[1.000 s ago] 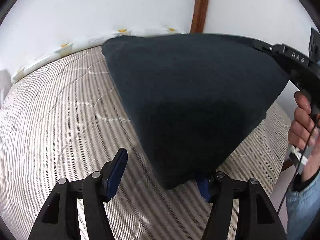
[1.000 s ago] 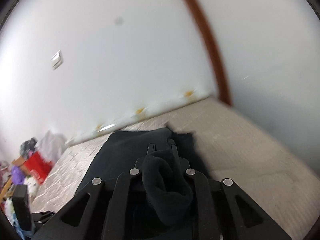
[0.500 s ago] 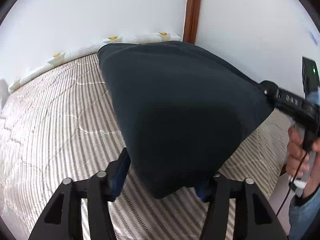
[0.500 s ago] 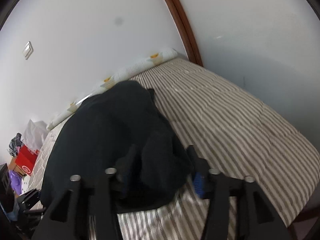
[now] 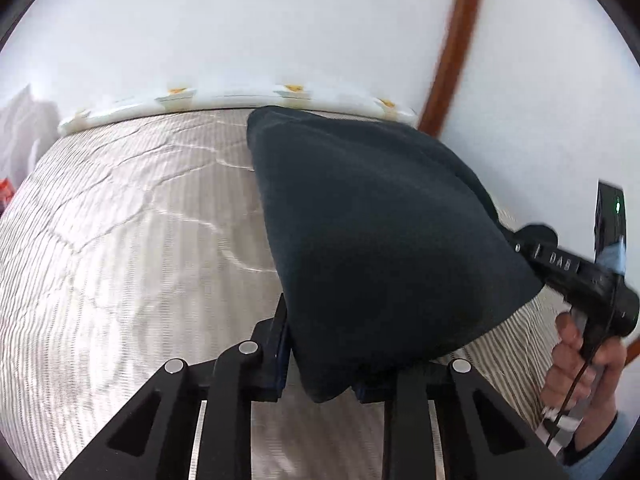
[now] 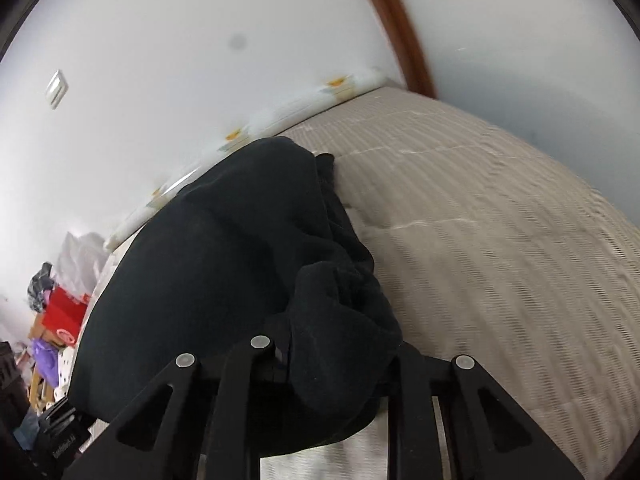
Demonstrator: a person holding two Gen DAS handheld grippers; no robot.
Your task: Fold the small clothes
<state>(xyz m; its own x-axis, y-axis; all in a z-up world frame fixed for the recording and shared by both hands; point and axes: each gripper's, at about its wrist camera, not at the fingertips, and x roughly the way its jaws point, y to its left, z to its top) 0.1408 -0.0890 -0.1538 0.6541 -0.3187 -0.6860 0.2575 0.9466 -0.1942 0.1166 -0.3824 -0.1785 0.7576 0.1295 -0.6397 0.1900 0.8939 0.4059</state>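
Observation:
A dark navy garment (image 5: 380,240) hangs stretched over the striped bed between my two grippers. Its near corner sits between the fingers of my left gripper (image 5: 320,368), whose jaws are closing and press on the cloth. In the right wrist view the same garment (image 6: 208,264) bunches up in thick folds. My right gripper (image 6: 336,364) has a wad of it between its fingers, and its jaws are closing onto it. A person's hand (image 5: 580,364) holds the right tool at the garment's far corner.
The striped mattress cover (image 5: 140,240) spreads to the left of the garment and to its right (image 6: 500,240). A white flowered bolster (image 5: 240,98) lines the wall. A brown wooden trim (image 5: 452,48) marks the corner. Red and purple clutter (image 6: 60,312) lies beyond the bed.
My left jaws have closed from wide apart onto the garment's corner. My right gripper opened, dropped towards the bed and closed again on bunched cloth. The garment has sunk lower.

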